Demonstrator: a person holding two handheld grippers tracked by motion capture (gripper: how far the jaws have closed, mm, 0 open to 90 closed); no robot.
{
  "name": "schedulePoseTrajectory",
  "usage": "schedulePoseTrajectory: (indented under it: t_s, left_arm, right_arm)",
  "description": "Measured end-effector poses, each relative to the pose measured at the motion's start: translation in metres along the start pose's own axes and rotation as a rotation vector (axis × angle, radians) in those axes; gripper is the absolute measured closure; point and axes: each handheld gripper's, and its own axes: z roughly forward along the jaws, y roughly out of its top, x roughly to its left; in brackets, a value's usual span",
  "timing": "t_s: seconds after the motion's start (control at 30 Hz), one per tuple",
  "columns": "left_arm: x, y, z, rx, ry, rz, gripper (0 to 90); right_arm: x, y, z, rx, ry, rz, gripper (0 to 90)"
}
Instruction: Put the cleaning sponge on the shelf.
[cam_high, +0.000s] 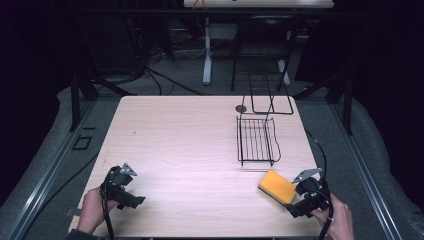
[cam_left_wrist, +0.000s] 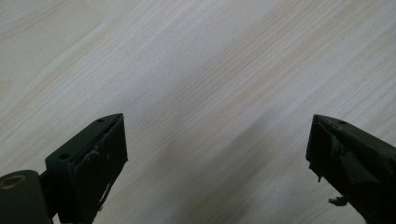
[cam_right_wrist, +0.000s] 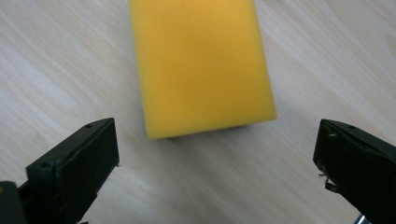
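- On the light wood table (cam_high: 190, 135), near the front right corner, lies a yellow sponge (cam_high: 277, 186). It is flat on the wood, and its near end sits just in front of the right gripper (cam_high: 298, 192).
- In the right gripper view, the right gripper (cam_right_wrist: 215, 154) has its two black jaws wide apart. The sponge (cam_right_wrist: 201, 65) lies ahead of them, in line with the gap but not inside it, and neither jaw touches it.
- The top of the sponge is cut off by the edge of that view, so its far end cannot be seen there. A thin dark line shows under its near edge; what that is cannot be told.
- At the front left of the table, a hand (cam_high: 92, 210) holds the left gripper (cam_high: 131, 192). From the high view its jaws are too small and dark to make out.
- In the left gripper view, the left gripper (cam_left_wrist: 217, 149) has its jaws wide apart too, with bare wood between them. Both jaws are cut off at the bottom of the view.
- The other hand (cam_high: 337, 220) holds the right gripper, and part of that hand runs off the bottom of the high view.
- A black wire rack (cam_high: 256, 141) sits on the right side of the table, farther back than the sponge and well apart from it.
- A black wire frame (cam_high: 270, 97) stands at the table's back edge, behind the rack. A small dark round spot (cam_high: 241, 108) is beside it; it is too small to tell what it is.
- The room behind the table is very dark, and the things there are hard to make out.
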Motion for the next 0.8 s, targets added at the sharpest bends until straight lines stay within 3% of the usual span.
schedulePoseTrajectory:
  t_s: [0.2,0.43,0.53,0.7,0.8]
  left_arm:
    - [0.001,0.000,0.001,0.000,-0.002,-0.002,5.4]
    - [-0.001,0.000,0.000,0.001,-0.002,0.008,5.4]
    - [-0.001,0.000,0.001,0.007,-0.003,0.011,5.6]
    - [-0.003,0.001,0.002,0.012,-0.003,0.023,5.6]
    - [-0.003,0.001,0.001,0.009,-0.004,0.022,5.6]
  right_arm:
    - [-0.009,0.012,0.012,0.010,0.044,-0.036,0.2]
    - [-0.006,0.016,0.022,0.064,0.079,-0.069,9.2]
    - [-0.005,0.016,0.025,0.103,0.065,-0.063,18.4]
    - [-0.006,0.015,0.026,0.094,0.066,-0.047,22.4]
    - [-0.006,0.015,0.024,0.099,0.055,-0.066,23.0]
